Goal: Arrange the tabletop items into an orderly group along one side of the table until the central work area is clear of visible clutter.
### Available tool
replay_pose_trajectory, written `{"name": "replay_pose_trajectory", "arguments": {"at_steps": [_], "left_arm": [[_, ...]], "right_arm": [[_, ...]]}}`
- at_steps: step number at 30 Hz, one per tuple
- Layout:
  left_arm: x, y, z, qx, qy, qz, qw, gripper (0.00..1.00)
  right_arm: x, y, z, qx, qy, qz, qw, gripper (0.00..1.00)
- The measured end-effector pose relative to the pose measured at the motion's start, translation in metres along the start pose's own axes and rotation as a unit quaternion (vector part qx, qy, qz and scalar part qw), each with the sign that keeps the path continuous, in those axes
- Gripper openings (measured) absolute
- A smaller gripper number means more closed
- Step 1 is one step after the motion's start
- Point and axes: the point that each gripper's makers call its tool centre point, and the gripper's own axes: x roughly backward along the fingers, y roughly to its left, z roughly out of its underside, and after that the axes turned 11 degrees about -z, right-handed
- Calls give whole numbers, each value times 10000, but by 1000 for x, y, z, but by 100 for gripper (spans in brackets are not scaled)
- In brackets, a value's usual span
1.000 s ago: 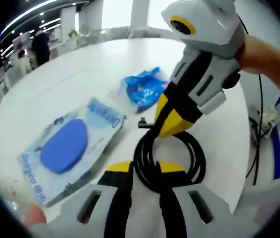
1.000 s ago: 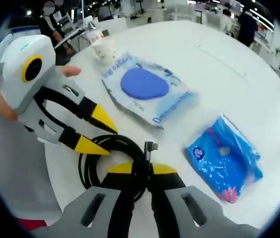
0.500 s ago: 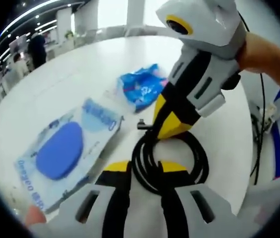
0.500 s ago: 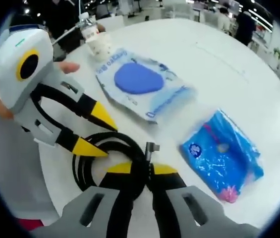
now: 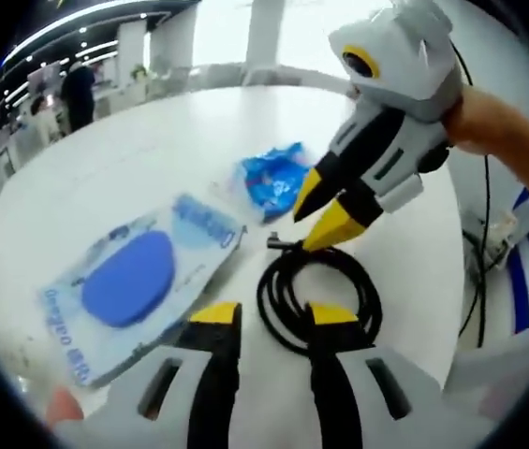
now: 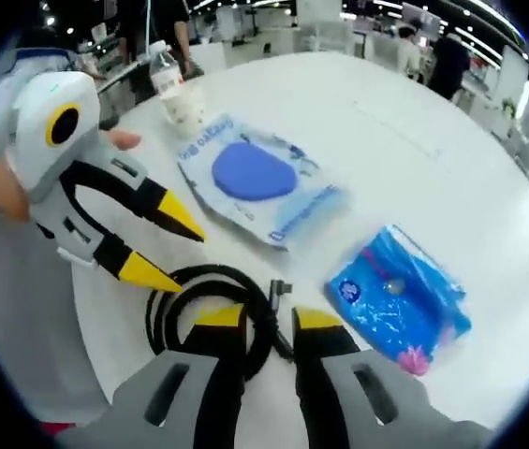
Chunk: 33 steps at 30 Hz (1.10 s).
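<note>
Here, one coiled black cable [image 6: 210,313], one clear packet with a blue oval pad [image 6: 250,185], one blue wrapper [image 6: 397,296] and one bottle [image 6: 166,75] lie on the white table [image 6: 414,159]. Left gripper [image 5: 266,320] and right gripper [image 6: 269,323], clamped on the cable a second ago, now stand apart over it.

White round table [image 6: 451,178]; open hall behind, ceiling strip lights [image 5: 67,17], white pillar [image 5: 264,33].

The right gripper [image 6: 270,320] has been opened and its jaws parted off the coiled black cable [image 6: 210,313], which was pinched between them before. The left gripper [image 5: 262,316] has likewise been spread, the cable loop [image 5: 318,295] now loose between its jaws.
</note>
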Motion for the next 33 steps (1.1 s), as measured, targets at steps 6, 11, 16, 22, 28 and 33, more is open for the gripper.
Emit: {"name": "replay_pose_trajectory", "arguments": {"at_steps": [6,11,16,22,28,33], "left_arm": [[28,3,-14,185,-448,97,9988,26],[50,5,-19,335,-730,183,9966,26],[74,8,-17,395,-883,243,9950,26],[103,12,-23,615,-1204,328,9903,26],[134,17,-23,616,-1399,401,9874,26],[165,32,-18,602,-1536,363,9856,26]], "right_arm": [[19,10,-20,124,-424,235,9987,14],[33,25,-34,154,-812,343,9960,14],[41,42,-39,89,-1052,449,9934,13],[44,65,-38,-22,-1230,505,9911,13],[48,83,-33,-105,-1314,601,9895,13],[55,94,-27,-262,-1472,760,9858,14]]}}
